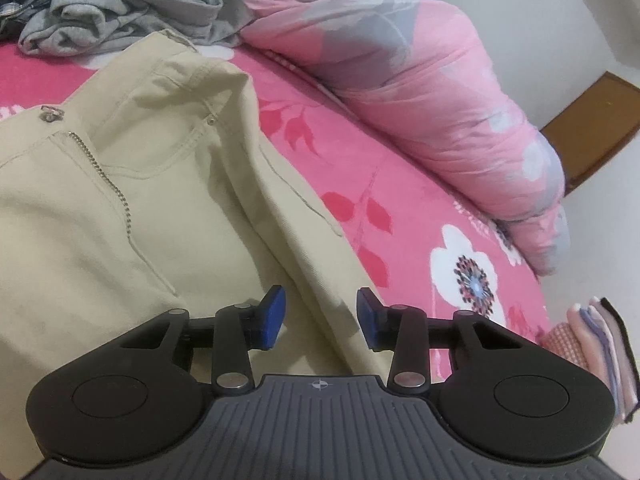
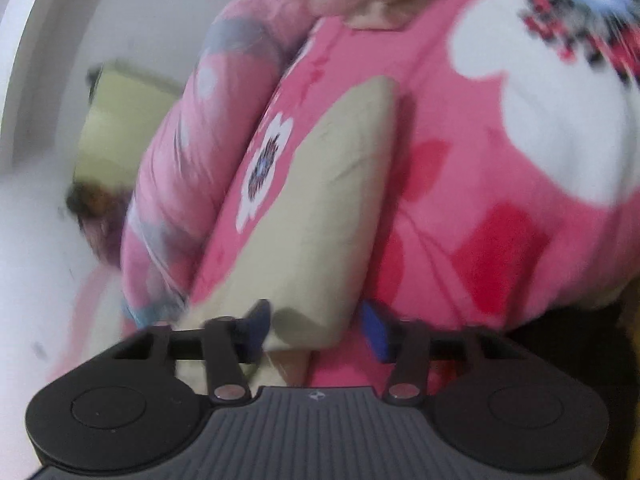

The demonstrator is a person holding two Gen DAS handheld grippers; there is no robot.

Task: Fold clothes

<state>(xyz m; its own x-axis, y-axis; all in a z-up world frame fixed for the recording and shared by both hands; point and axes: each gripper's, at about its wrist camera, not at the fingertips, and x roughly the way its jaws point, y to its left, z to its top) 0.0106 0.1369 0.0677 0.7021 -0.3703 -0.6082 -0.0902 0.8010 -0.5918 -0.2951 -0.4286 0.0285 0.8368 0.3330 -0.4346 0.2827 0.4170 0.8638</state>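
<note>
Clearly, you are dealing with beige cotton-twill trousers (image 1: 168,184) lying flat on the pink floral-print bed sheet (image 1: 400,208), waistband and metal zip toward 11 o'clock in the left wrist view. Your left hand-held gripper (image 1: 320,314) hovers just above the outer hip seam, blue pads spread apart and holding nothing. Your right hand-held gripper (image 2: 312,330) is spread too, one trouser-leg end lying between its blue pads, which do not look clamped, though that view is blurred. Expect medium-weight cloth: soft, limp, not slippery, thicker at seams and waistband. I'd pinch the doubled side seam or hem, where layers stay together. A rolled pink-and-grey quilt (image 1: 440,92) lies at 1 o'clock, and crumpled grey clothes (image 1: 120,4) at 11.
</note>
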